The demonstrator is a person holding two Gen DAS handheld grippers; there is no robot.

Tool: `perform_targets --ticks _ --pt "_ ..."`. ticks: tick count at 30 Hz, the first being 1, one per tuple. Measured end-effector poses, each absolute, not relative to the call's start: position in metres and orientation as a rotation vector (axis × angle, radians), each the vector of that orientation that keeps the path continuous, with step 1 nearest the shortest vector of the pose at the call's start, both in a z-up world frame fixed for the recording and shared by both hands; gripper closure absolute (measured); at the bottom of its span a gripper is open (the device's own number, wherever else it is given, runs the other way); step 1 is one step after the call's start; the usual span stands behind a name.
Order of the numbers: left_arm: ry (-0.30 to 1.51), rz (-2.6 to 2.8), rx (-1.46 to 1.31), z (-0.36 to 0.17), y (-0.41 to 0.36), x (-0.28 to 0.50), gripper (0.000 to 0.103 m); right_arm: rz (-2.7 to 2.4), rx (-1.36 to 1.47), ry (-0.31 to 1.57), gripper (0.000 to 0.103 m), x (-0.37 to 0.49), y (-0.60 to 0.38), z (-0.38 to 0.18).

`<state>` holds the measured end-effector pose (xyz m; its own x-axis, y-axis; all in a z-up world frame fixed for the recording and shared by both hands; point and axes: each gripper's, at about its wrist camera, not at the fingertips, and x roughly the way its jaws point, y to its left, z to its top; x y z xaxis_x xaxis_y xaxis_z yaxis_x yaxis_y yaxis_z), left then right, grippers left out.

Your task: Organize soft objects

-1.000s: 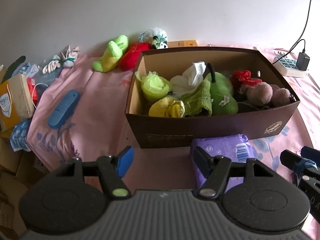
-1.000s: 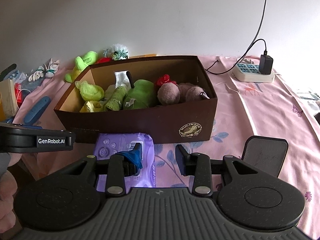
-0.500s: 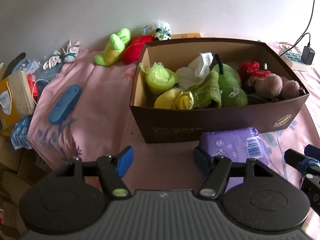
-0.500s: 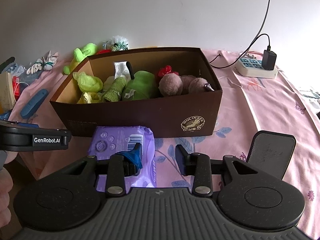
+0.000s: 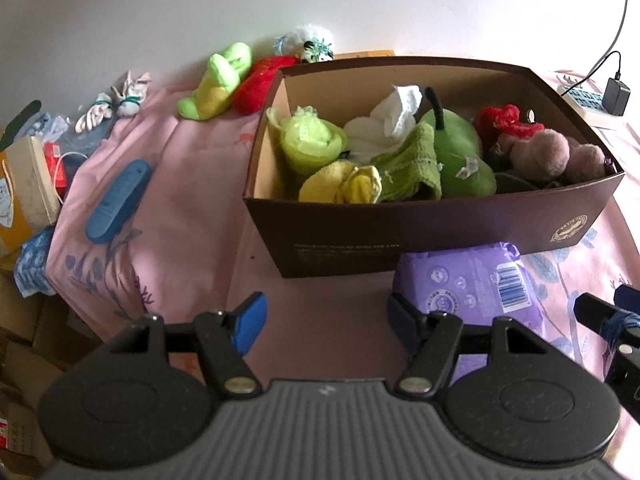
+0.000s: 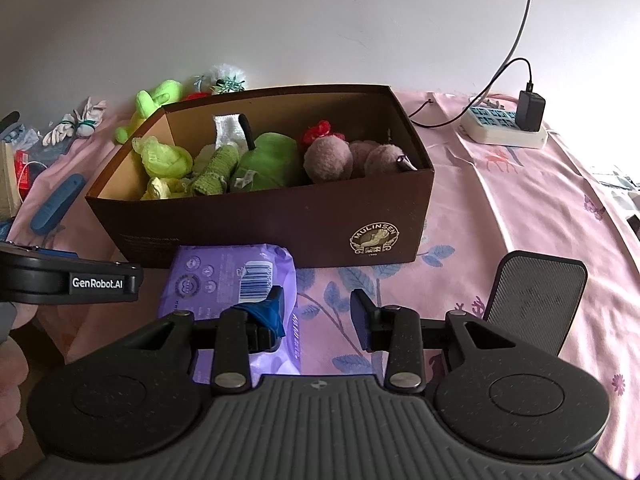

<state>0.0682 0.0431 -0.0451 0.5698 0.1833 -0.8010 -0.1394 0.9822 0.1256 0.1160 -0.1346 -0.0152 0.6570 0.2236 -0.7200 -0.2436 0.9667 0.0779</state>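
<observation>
With both grippers' fingers spread and empty, we judged the right gripper (image 6: pixel 316 314) should pinch the purple pack (image 6: pixel 228 280), lying against the brown box (image 6: pixel 280 224), by its edge.

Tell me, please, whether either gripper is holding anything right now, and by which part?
Nothing is held. The left gripper and right gripper both have open, empty jaws above the purple wipes pack.

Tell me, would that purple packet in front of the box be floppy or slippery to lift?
The purple packet looks like a soft film pouch with crimped ends, so it would probably sag if pinched at one edge. Its glossy wrapper may be somewhat slippery. Lying flat on the cloth, it shouldn't roll.
</observation>
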Motion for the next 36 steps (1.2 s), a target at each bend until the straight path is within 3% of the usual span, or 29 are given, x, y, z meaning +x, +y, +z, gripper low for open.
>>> perform_targets --ticks 36 --pt "1.037 0.123 0.007 -0.065 0.039 0.074 0.034 0.232 -0.023 0.820 0.084 0.109 -0.138 -0.018"
